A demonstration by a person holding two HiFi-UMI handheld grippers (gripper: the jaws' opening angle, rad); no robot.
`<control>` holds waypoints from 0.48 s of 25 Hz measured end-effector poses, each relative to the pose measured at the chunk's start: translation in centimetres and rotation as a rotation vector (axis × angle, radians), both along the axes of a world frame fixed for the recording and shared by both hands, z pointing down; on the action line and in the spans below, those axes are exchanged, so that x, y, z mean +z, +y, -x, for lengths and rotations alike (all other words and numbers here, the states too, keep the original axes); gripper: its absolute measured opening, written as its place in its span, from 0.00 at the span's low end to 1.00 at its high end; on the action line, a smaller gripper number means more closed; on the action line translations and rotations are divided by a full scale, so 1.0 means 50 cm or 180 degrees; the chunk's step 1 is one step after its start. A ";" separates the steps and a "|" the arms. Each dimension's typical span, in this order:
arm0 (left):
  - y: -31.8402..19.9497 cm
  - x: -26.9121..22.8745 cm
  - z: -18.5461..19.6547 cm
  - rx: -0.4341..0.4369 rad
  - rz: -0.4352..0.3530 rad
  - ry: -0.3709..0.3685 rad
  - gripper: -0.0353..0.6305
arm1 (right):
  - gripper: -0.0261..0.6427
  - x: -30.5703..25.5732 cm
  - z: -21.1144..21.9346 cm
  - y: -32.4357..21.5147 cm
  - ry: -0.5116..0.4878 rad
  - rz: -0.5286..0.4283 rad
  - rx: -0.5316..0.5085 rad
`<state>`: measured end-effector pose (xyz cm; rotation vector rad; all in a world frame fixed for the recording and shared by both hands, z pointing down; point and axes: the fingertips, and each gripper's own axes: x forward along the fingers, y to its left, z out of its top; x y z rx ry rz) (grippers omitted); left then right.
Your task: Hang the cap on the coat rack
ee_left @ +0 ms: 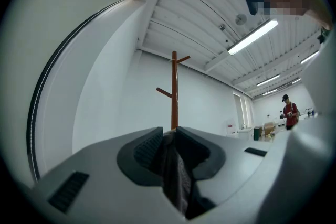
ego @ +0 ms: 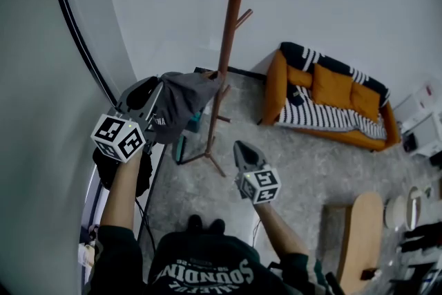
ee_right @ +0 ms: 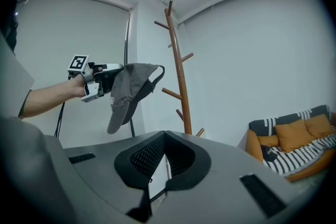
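The left gripper (ego: 148,101) is raised at the left, its jaws closed on a fold of the cap (ego: 183,97). In the left gripper view the dark cloth (ee_left: 176,176) is seen pinched between the jaws, with the rack (ee_left: 174,92) straight ahead. The cap is thus held in the air, near the rack (ego: 228,45) but not touching any peg. In the right gripper view it (ee_right: 128,92) hangs with the brim down and the back strap turned toward the rack (ee_right: 178,71).

The cap is judged to be light and soft. The crown is likely to fold and sag under a pinch, while the brim should stay stiffer. Little slip is expected from cloth between ribbed jaws. A hold on the crown's cloth, as taken now, is judged suitable, since the back opening and strap are left free to be passed over a peg.

The right gripper (ego: 243,150) is held lower, to the right of the rack's foot. Its jaws are brought together with nothing between them, as seen in its own view (ee_right: 164,138).

Counted: one cap, one rack with pegs at several heights, two grippers. One sofa (ego: 331,110) stands at the far right.
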<state>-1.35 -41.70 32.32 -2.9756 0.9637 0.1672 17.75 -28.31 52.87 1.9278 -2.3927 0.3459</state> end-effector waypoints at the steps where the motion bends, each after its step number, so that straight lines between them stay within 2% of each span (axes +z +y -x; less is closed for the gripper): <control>1: -0.011 -0.006 0.003 -0.0029 -0.0003 0.0021 0.17 | 0.03 0.000 0.000 0.000 0.0008 0.0000 0.0000; 6: -0.051 -0.006 0.020 -0.0176 0.0047 0.0056 0.17 | 0.03 -0.001 -0.011 0.006 0.0005 -0.0001 0.0039; 12: -0.078 0.056 0.022 -0.0238 0.0237 -0.0032 0.17 | 0.03 0.007 -0.032 0.011 0.0056 0.0057 0.0060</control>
